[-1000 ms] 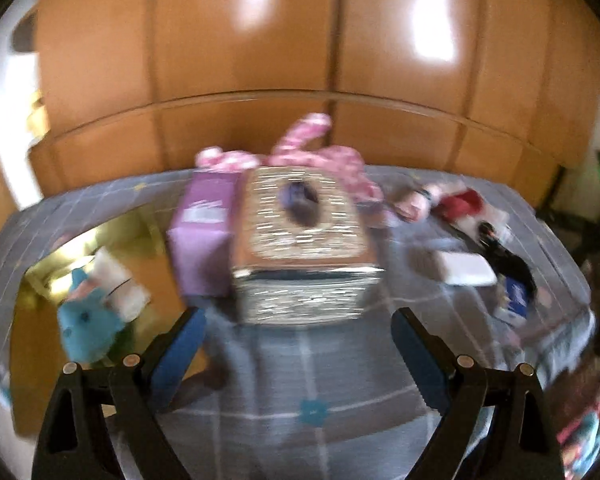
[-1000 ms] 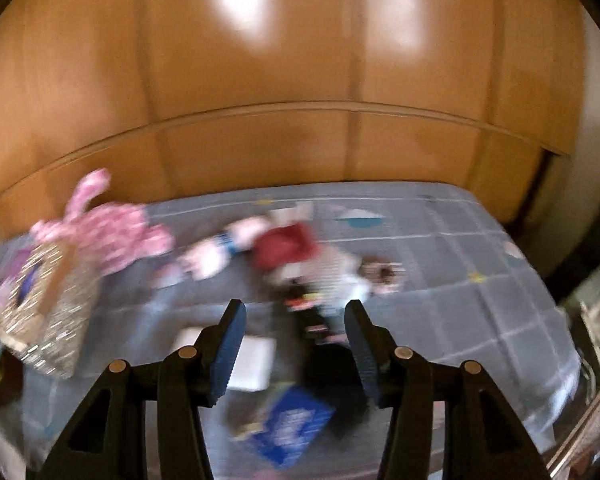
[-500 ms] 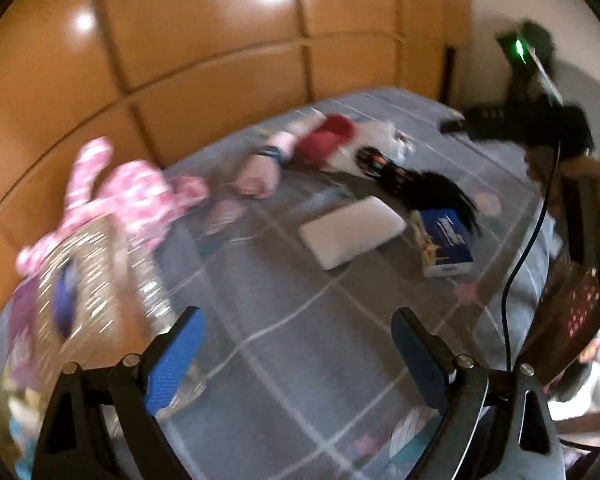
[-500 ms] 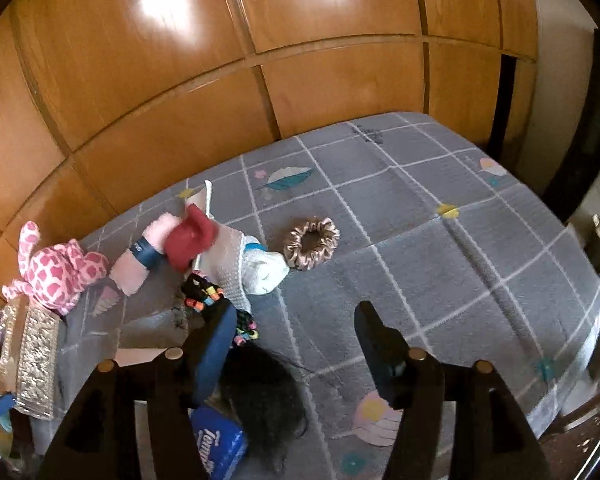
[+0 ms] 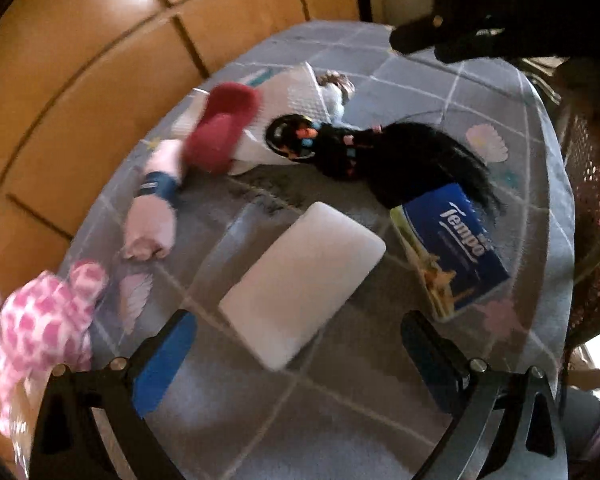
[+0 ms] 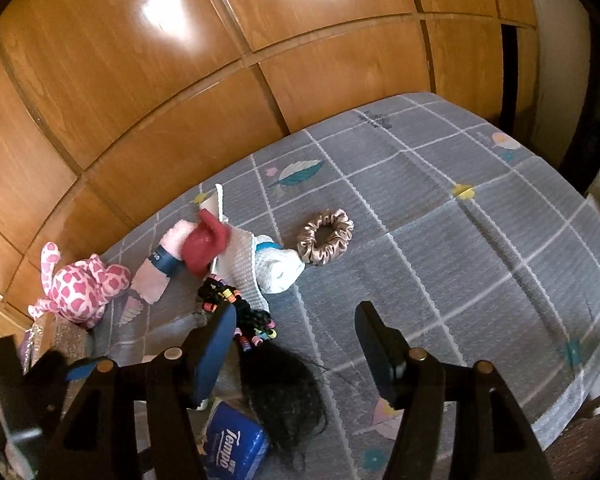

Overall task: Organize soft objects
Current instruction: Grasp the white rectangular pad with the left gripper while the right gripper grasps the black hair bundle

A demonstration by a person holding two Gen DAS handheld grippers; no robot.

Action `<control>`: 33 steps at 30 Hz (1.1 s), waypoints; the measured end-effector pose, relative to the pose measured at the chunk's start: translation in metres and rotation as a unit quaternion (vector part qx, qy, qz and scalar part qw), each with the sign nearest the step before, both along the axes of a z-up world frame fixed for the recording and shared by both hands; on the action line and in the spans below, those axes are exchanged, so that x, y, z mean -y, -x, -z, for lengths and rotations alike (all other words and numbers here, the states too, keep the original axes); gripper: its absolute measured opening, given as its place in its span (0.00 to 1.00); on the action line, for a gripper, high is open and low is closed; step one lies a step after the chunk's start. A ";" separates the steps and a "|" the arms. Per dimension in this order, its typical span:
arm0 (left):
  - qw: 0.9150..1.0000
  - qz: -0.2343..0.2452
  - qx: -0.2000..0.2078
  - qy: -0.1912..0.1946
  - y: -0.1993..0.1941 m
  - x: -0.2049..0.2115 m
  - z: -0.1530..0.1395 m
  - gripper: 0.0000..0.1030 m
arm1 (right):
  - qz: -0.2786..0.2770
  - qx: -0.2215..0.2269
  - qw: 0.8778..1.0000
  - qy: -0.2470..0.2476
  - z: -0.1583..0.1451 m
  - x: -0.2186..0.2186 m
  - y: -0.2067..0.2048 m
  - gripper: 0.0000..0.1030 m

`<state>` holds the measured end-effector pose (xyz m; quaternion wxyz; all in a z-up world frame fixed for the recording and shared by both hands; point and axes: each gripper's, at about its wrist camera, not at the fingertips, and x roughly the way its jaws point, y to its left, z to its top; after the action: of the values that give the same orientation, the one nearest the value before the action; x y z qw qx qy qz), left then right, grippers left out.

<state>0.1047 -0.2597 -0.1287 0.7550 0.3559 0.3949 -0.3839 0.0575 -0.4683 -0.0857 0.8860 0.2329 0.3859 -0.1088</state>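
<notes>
My left gripper (image 5: 296,324) hovers over a white foam pad (image 5: 304,284) on the grey checked bedcover (image 6: 460,260); its jaws are opening, with nothing gripped. A blue Tempo tissue pack (image 5: 456,240) lies right of the pad, and a black wig with coloured beads (image 5: 380,152) lies beyond it. Further back are a red sock (image 5: 224,128), a pink rolled towel with a blue band (image 5: 152,216) and a pink spotted plush (image 5: 40,320). My right gripper (image 6: 296,312) is open and empty above the wig (image 6: 284,392), short of a beige scrunchie (image 6: 326,236) and a white rolled towel (image 6: 278,268).
Wooden wardrobe doors (image 6: 220,80) run along the far side of the bed. A glittery box (image 6: 56,336) stands at the left by the plush (image 6: 80,280). The right half of the bedcover holds only the scrunchie. The bed edge drops off at the right.
The left gripper swung right from the glittery box to the white pad, rolling and dropping lower, jaws slightly wider. The right gripper's jaws widened and its view rolled, then it held still.
</notes>
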 end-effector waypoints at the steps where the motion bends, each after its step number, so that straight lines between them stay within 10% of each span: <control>1: 1.000 0.007 -0.009 -0.005 -0.004 0.005 0.003 1.00 | -0.002 0.000 1.000 -0.003 0.000 0.000 0.000 0.61; 8: 0.999 0.035 -0.025 -0.020 -0.027 0.035 0.019 0.98 | -0.001 0.001 1.000 -0.012 0.001 0.001 0.000 0.61; 12: 0.999 0.030 -0.029 -0.026 -0.036 0.043 0.029 0.74 | 0.005 -0.002 1.000 -0.025 0.004 0.005 0.000 0.61; 20: 0.997 -0.009 -0.068 0.034 -0.028 0.013 0.024 0.67 | 0.010 -0.014 0.999 -0.029 0.009 0.007 -0.001 0.61; 33: 0.977 -0.178 -0.068 0.093 -0.016 -0.063 0.031 0.67 | -0.075 -0.098 0.992 0.001 0.031 -0.027 -0.036 0.61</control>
<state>0.1211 -0.1971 -0.1599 0.8126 0.1806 0.4650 -0.3015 0.0934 -0.4416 -0.1169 0.8501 0.1902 0.4868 -0.0646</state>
